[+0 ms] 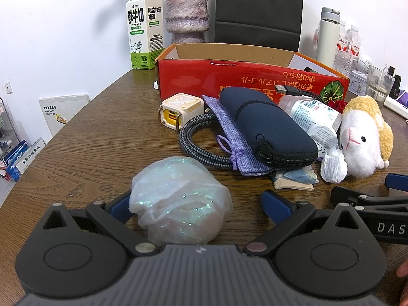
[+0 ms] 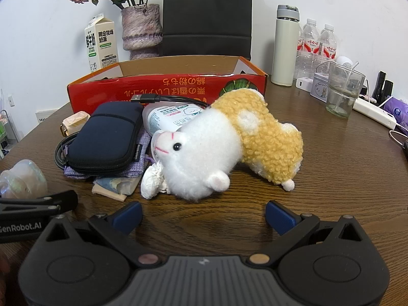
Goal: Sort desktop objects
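Observation:
My left gripper (image 1: 199, 204) is open, its blue pads on either side of a shimmery translucent pouch (image 1: 178, 199) lying on the wooden table; the right pad stands apart from it. My right gripper (image 2: 202, 216) is open and empty, just in front of a white and yellow plush sheep (image 2: 224, 148) lying on its side. Behind lie a navy zip case (image 1: 265, 125), a purple cloth bag (image 1: 229, 132), a braided cable (image 1: 193, 140), a white and yellow charger cube (image 1: 181, 112), a white bottle (image 1: 311, 114) and a crumpled tissue (image 1: 334, 165). The open red cardboard box (image 1: 250, 76) stands behind them.
A milk carton (image 1: 144, 30), a vase (image 1: 186, 12) and a black chair (image 1: 257, 7) stand at the back. A thermos (image 2: 285, 46), water bottles (image 2: 316, 43), a glass (image 2: 343, 89) and a power strip (image 2: 374, 113) stand at the right. Flat packets (image 2: 114, 186) lie by the case.

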Motion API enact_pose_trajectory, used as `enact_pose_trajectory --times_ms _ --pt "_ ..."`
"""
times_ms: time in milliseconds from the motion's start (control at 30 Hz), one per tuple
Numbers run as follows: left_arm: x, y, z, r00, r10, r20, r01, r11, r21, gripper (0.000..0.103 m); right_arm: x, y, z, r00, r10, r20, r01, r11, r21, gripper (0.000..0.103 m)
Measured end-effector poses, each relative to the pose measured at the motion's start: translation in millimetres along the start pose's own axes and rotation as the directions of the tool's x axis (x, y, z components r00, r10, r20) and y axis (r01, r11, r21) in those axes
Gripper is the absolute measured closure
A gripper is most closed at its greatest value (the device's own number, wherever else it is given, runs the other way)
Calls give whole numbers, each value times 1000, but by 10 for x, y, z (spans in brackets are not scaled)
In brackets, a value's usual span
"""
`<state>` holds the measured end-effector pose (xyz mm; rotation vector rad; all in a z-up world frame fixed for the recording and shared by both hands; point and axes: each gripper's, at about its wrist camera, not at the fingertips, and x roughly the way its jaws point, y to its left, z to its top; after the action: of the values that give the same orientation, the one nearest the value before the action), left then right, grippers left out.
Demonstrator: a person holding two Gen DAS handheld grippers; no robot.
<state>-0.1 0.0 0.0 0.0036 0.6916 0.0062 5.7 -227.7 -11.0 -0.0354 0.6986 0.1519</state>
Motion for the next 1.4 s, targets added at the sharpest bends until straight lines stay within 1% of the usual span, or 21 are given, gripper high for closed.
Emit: enact_pose_trajectory --times_ms 1033,1133,1167,1200,1233,1300,1367,1400 --pt "-5 -2 -1 1000 5 1 -5 1000 2 0 -3 -4 -21 1000 1 -3 -1 1000 -1 0" --pt "-64 2 -23 1000 -24 0 24 999 32 0 7 -1 -24 1000 3 -6 -3 1000 -2 0" --pt "-110 18 -37 1000 -27 11 27 999 25 0 -14 -15 -36 1000 15 -9 -15 1000 -7 1" --pt "-139 43 -40 998 -39 44 39 999 8 0 -47 -35 -51 1000 30 -3 -30 1000 -2 2" --pt "-227 86 -45 993 -74 96 75 997 -14 0 -114 -70 -65 998 58 10 -58 998 10 5" --pt "-320 142 31 980 -131 152 139 990 -41 0 -237 -203 -57 988 142 61 -145 987 65 6" --pt "-341 141 196 966 -182 185 194 980 -49 0 -324 -353 23 973 194 127 -210 969 128 6" --pt "-320 112 270 964 -188 185 200 978 -49 0 -323 -406 88 970 198 141 -219 963 155 6"
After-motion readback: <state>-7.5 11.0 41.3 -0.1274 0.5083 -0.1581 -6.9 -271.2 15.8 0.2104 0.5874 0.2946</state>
